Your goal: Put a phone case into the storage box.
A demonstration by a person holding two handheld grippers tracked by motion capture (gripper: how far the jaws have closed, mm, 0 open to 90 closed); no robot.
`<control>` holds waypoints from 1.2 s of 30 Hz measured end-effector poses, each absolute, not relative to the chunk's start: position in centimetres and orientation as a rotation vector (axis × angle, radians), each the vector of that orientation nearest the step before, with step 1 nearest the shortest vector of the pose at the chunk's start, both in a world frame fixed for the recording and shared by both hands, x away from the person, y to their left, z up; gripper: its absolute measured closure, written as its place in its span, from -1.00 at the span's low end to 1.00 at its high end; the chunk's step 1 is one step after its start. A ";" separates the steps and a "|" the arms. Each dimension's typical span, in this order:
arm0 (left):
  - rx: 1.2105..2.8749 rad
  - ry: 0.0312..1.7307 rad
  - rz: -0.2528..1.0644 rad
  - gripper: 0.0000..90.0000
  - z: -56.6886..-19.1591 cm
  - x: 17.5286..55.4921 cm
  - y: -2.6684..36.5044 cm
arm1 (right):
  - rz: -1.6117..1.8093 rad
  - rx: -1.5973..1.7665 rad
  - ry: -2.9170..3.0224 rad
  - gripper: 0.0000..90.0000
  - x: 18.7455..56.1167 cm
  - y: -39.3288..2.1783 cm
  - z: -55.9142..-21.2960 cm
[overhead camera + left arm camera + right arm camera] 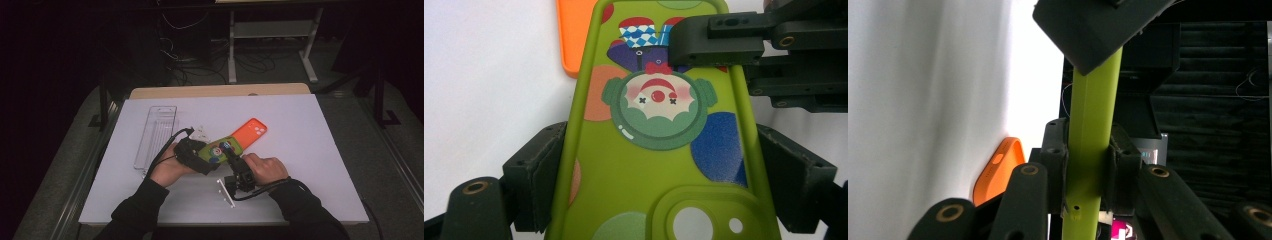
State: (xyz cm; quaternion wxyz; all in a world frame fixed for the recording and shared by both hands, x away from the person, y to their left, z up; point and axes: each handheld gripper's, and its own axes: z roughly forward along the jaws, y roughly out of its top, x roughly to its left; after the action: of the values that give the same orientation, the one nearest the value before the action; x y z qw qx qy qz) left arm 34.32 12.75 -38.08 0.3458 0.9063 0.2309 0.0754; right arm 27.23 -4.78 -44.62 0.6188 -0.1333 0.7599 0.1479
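A green phone case (216, 150) printed with a clown face is held above the white table between both grippers. In the left gripper view the green case (654, 165) lies flat between the jaws of my left gripper (659, 175), whose pads press on its two long sides. My right gripper (724, 45) clamps the case's far end from the right. In the right gripper view the case (1093, 125) stands edge-on, and my right gripper (1087, 165) is shut on it. In the high view my left gripper (200, 156) and right gripper (233, 156) meet at the case.
An orange phone case (250, 132) lies flat on the white table sheet (310, 165) just beyond the green one. A clear plastic tray (156, 135) lies at the left. Dark floor, cables and a stand's legs lie past the far edge.
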 end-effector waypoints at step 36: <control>2.255 0.598 0.197 -1.00 -37.0 34.7 15.4 | 0.394 -0.142 1.830 0.67 28.7 -7.0 -43.5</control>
State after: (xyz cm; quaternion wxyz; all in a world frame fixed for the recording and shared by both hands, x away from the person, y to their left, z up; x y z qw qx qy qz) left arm 34.75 15.40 -37.04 0.3895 0.8871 0.2352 0.0775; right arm 28.67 -6.99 -43.52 0.5908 -0.0611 0.7865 0.1694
